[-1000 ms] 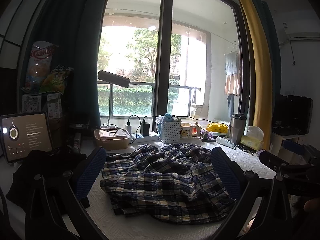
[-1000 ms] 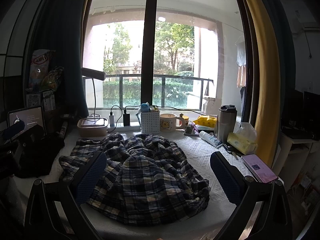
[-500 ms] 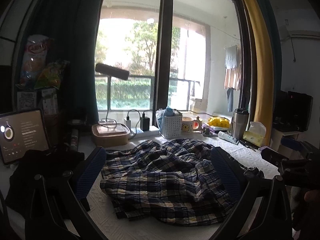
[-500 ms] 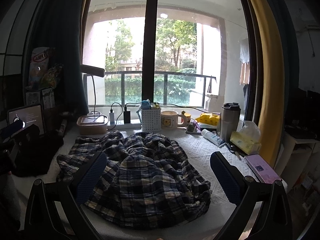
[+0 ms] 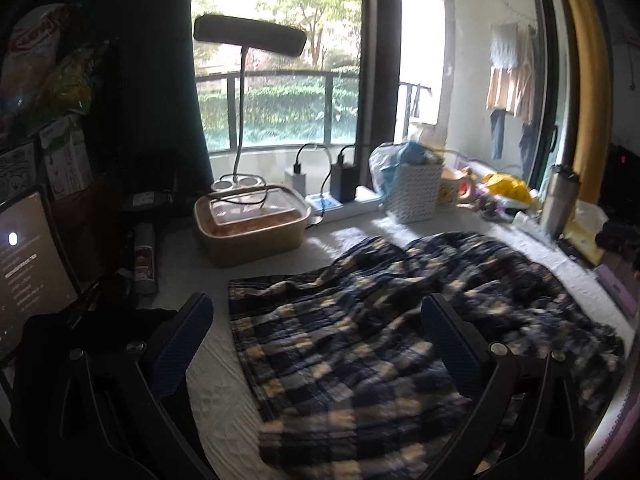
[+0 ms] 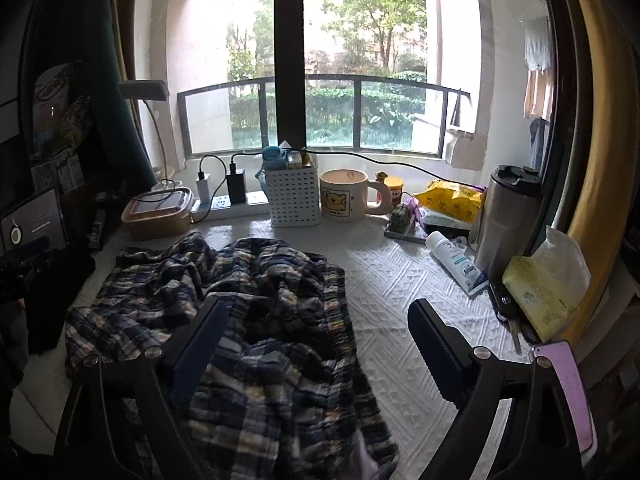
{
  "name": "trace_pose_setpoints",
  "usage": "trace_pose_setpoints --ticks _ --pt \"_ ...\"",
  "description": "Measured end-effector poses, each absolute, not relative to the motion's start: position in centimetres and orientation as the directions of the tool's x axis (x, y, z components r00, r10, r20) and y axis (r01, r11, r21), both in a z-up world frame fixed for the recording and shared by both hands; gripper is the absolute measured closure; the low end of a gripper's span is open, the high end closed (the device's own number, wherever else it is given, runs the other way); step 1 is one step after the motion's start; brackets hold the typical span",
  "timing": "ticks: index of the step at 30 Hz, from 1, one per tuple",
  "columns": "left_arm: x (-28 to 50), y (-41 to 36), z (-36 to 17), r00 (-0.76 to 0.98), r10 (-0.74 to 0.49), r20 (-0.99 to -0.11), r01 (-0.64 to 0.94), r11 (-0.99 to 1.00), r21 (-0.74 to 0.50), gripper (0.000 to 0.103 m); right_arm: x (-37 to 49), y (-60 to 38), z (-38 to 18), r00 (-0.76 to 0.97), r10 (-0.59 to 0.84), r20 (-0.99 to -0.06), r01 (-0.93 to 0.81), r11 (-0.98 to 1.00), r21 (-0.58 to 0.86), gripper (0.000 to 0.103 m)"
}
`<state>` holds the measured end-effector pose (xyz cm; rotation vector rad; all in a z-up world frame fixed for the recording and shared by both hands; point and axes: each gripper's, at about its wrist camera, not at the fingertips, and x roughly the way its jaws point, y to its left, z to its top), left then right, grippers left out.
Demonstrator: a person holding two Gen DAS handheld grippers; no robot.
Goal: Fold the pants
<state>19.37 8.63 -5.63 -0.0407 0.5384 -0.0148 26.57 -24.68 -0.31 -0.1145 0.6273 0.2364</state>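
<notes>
Pants (image 5: 400,320) lay in a rumpled plaid heap across the white textured tabletop (image 6: 400,280), checked in navy, cream and yellow, spread from the near edge toward the window sill. The left tool (image 5: 316,340) hung over the heap's left end with its blue-padded fingers (image 5: 180,344) spread wide, one over bare cloth cover and the other above the plaid, nothing pinched between them. The right tool (image 6: 316,344) sat over the heap's right edge, jaws wide too though they had just been closing in a touch; its left finger was over the fabric, its right finger over open tabletop, and nothing was gripped. Behind the pants stood a tan lidded container (image 5: 252,224), a desk lamp (image 5: 250,36) arching over it, and a power strip (image 6: 228,204) with chargers plugged in. Further right came a white perforated basket (image 6: 295,196), a cream bear mug (image 6: 346,196), a steel tumbler (image 6: 508,220), a lying lotion tube (image 6: 456,262) and a tissue pack (image 6: 544,284). A lit tablet (image 5: 28,272) leaned at the far left.
</notes>
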Motion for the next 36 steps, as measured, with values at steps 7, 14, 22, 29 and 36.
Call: trace_pose_setpoints --ticks 7,14,22,29,36 --pt "26.0 11.9 -8.9 0.756 -0.016 -0.655 -0.031 0.998 -0.06 0.007 34.5 -24.9 -1.7 0.735 0.171 -0.656 -0.294 0.952 -0.082 0.028" --pt "30.5 14.3 -12.4 0.642 0.004 -0.767 -0.084 0.994 -0.066 0.025 41.5 -24.4 -4.9 0.652 0.178 -0.737 -0.37 0.923 -0.105 0.034" --pt "31.7 14.3 -14.2 0.588 -0.027 -0.808 -0.063 0.995 -0.079 0.058 47.3 -24.9 -9.7 0.434 0.377 -0.818 -0.437 0.882 0.174 0.049" --pt "31.5 13.1 -14.4 0.595 -0.053 -0.802 0.0 0.998 -0.067 0.1 46.7 -21.7 -12.8 0.39 0.334 -0.858 -0.515 0.852 0.097 0.063" --pt "31.9 13.2 -11.4 0.684 0.029 -0.729 -0.003 0.999 0.036 0.101 44.8 -20.1 -9.3 0.63 0.167 -0.758 -0.455 0.871 -0.187 0.079"
